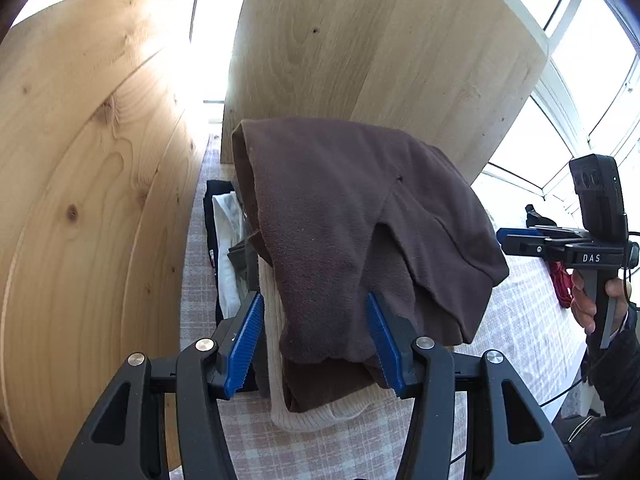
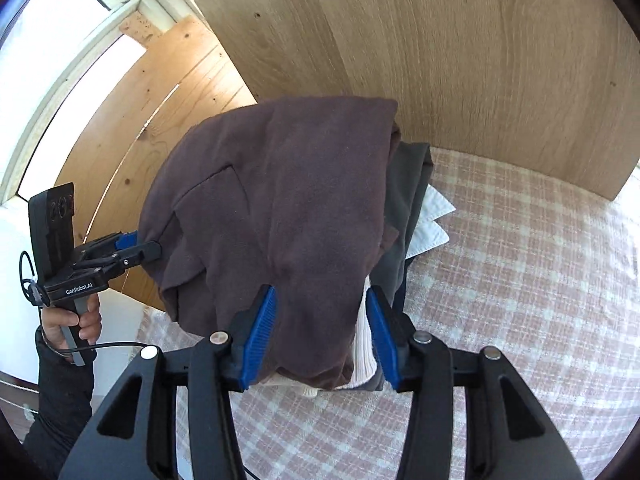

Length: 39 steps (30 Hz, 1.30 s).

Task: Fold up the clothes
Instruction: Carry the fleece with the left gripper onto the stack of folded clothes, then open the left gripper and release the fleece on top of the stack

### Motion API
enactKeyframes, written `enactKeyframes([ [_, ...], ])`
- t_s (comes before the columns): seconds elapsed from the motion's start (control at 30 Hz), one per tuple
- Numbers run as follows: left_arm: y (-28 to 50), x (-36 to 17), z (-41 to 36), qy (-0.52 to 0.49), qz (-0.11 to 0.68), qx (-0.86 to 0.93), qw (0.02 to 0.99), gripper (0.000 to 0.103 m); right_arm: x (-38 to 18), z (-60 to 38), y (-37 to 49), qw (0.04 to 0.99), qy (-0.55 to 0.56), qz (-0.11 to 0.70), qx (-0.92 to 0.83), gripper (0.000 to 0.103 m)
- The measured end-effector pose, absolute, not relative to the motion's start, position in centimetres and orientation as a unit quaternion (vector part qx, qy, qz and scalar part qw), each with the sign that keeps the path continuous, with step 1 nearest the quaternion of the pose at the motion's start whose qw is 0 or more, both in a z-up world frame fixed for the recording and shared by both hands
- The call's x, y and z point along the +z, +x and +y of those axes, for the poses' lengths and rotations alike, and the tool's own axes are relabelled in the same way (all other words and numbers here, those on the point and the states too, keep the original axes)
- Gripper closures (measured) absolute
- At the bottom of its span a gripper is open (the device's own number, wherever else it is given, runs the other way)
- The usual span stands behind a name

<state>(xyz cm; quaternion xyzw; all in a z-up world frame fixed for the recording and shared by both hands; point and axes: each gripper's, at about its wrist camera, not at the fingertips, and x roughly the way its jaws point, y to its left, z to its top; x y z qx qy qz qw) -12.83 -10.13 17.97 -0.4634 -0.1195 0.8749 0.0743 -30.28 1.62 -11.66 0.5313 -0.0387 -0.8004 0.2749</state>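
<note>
Two tools, both released: we find the left tool [image 1: 316, 340] and right tool [image 2: 320, 338] straddling the near hem of the folded brown fleece garment [image 1: 340, 216], pads clear of cloth. It tops a stack of folded clothes [image 1: 232, 240] on the pink checked worktop [image 2: 520, 280], directly ahead of both tools, long axis running away toward the upright wooden board [image 2: 440, 60]; neither hand nearer, by our reading.

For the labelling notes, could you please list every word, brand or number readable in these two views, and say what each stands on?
"DAS": white letters on the black body of the right claw, seen from the left wrist view.
"GenRobot.AI": white letters on the black body of the left claw, seen from the right wrist view.
Small marks on the black garment low in the pile: too small to read.
</note>
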Motion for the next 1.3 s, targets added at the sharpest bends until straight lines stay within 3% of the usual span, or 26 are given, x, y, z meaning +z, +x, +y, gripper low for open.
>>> enactKeyframes([
  [0.17,-11.4,20.7,-7.6,-0.44,-0.067,0.886,0.133,0.063,-8.6,1.6,-27.8,0.298,0.477,-0.02,-0.827,0.06],
  [0.27,-11.9,19.7,-6.1,-0.463,-0.039,0.871,0.161,0.067,-10.1,0.2,-27.5,0.306,0.494,0.015,-0.814,0.099],
  [0.3,-12.6,18.2,-6.1,-0.486,-0.029,0.86,0.151,0.068,-10.9,-0.3,-27.6,0.308,0.502,0.024,-0.807,0.099],
  [0.37,-13.6,14.9,-6.3,-0.532,0.003,0.838,0.118,0.08,-12.6,-1.2,-27.8,0.307,0.517,0.048,-0.797,0.099],
  [0.43,-13.8,13.1,-7.4,-0.552,-0.006,0.826,0.112,0.082,-14.8,-1.7,-28.3,0.298,0.531,0.077,-0.79,0.102],
  [0.57,-12.6,16.2,-7.3,-0.524,-0.008,0.844,0.119,0.084,-14.3,-1.0,-28.5,0.308,0.534,0.066,-0.785,0.102],
  [0.73,-12.1,18.8,-5.0,-0.502,0.005,0.85,0.16,0.08,-11.7,0.0,-28.1,0.325,0.515,0.036,-0.792,0.102],
  [0.87,-12.9,15.2,-3.1,-0.555,0.056,0.817,0.146,0.08,-12.7,-0.9,-28.7,0.31,0.514,0.063,-0.798,0.098],
  [1.0,-13.0,15.9,-3.8,-0.554,0.028,0.818,0.153,0.08,-14.4,-0.9,-29.5,0.307,0.55,0.096,-0.771,0.1],
  [1.1,-13.6,20.1,-4.2,-0.508,0.006,0.847,0.156,0.08,-11.3,-0.4,-30.1,0.326,0.522,0.062,-0.786,0.098],
  [1.17,-15.4,22.2,-4.8,-0.477,-0.011,0.869,0.134,0.077,-8.9,-0.5,-31.2,0.328,0.49,0.04,-0.807,0.098],
  [1.23,-17.6,23.6,-5.6,-0.451,-0.031,0.886,0.104,0.066,-7.9,-1.1,-32.8,0.311,0.474,0.028,-0.823,0.095],
  [1.3,-20.2,22.3,-6.7,-0.458,-0.055,0.884,0.081,0.066,-7.7,-2.0,-34.5,0.29,0.466,0.019,-0.835,0.094],
])
